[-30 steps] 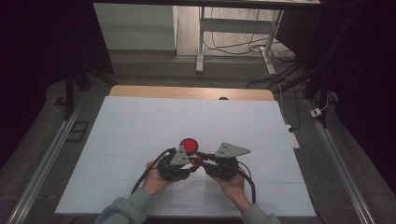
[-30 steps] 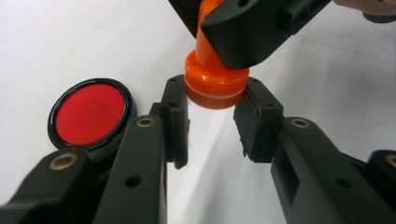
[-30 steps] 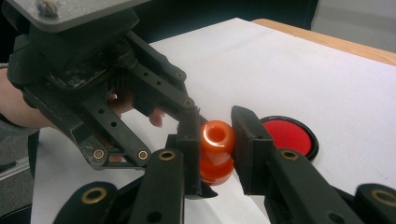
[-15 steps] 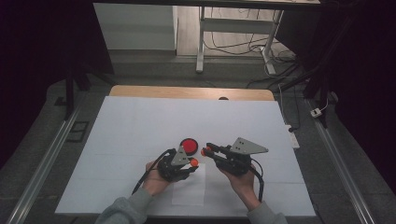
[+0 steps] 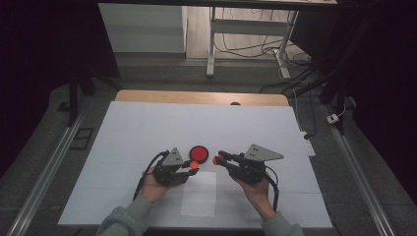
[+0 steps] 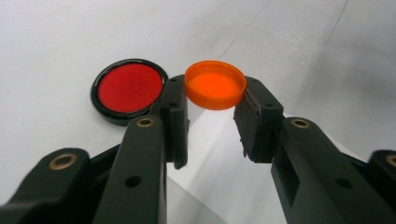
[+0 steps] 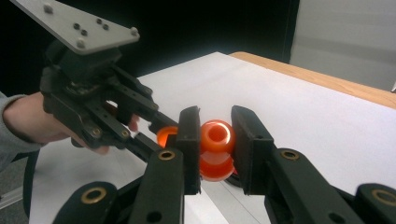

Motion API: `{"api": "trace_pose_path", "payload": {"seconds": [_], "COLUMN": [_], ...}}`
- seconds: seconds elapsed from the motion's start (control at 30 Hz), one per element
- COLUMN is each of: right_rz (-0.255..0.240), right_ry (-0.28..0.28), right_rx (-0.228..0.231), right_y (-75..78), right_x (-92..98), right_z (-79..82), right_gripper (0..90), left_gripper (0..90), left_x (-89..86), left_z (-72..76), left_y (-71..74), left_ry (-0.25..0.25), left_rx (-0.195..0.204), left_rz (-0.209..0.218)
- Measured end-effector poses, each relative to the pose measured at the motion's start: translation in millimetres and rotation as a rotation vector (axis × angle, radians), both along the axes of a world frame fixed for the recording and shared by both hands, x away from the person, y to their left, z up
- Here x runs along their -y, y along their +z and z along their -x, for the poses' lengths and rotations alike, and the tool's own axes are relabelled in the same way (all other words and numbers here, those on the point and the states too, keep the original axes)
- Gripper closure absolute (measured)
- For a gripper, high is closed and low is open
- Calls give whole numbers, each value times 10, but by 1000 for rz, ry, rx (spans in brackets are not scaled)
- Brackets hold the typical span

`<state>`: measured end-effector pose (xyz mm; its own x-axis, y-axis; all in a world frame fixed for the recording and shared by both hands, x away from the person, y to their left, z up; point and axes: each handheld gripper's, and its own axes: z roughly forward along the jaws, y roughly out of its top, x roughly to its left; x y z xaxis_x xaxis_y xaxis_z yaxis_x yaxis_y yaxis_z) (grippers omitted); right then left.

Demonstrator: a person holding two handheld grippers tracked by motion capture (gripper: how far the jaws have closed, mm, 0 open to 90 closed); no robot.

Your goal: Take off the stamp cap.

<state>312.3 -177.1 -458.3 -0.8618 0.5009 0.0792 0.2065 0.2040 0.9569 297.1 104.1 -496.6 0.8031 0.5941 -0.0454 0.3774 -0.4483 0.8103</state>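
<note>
We see an orange cap (image 6: 215, 84) pinched at the tips of the left gripper (image 5: 193, 165), the jaws pressing on its rim from both sides with its open side toward that gripper's camera. In the high view the cap (image 5: 194, 165) sits just in front of the red disc and above the white table cover. The matching piece, a small orange bottle (image 7: 216, 149), is clamped between the jaws of the right gripper (image 7: 215, 140), its round mouth facing along the jaws toward the left gripper. In the high view the bottle (image 5: 216, 160) shows as an orange spot at the tip of the right gripper, near the cap but apart from it, with a gap of bare table between the two.

Just beside the cap lies a red disc with a black rim (image 6: 129, 90), flat on the table; it is untouched, close to the left gripper's tip. Under and between the two hands lies a white sheet of paper (image 5: 199, 194), flat on the white table cover (image 5: 123, 132). The left hand (image 5: 153, 186) and right hand (image 5: 255, 189) come in from the near edge, each holding its gripper low over the table, tips pointing toward one another. A strip of wooden table edge (image 5: 196, 97) shows at the far side.
</note>
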Motion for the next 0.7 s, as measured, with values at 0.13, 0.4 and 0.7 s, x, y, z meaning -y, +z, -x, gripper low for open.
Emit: {"api": "trace_pose_path", "payload": {"seconds": [0.13, 0.4, 0.7], "right_rz": [1, 5, 9], "right_ry": [-4, 1, -8], "right_rx": [-4, -3, -1], "right_y": [-6, -12, -22], "right_x": [20, 36, 79], "right_z": [-12, -18, -24], "right_gripper": [733, 733, 732], "left_gripper": [658, 657, 657], "left_x": [-91, -299, -475], "left_z": [27, 75, 199], "left_y": [12, 27, 10], "left_ry": [13, 40, 60], "left_rx": [1, -8, -9], "left_rz": [11, 58, 59]}}
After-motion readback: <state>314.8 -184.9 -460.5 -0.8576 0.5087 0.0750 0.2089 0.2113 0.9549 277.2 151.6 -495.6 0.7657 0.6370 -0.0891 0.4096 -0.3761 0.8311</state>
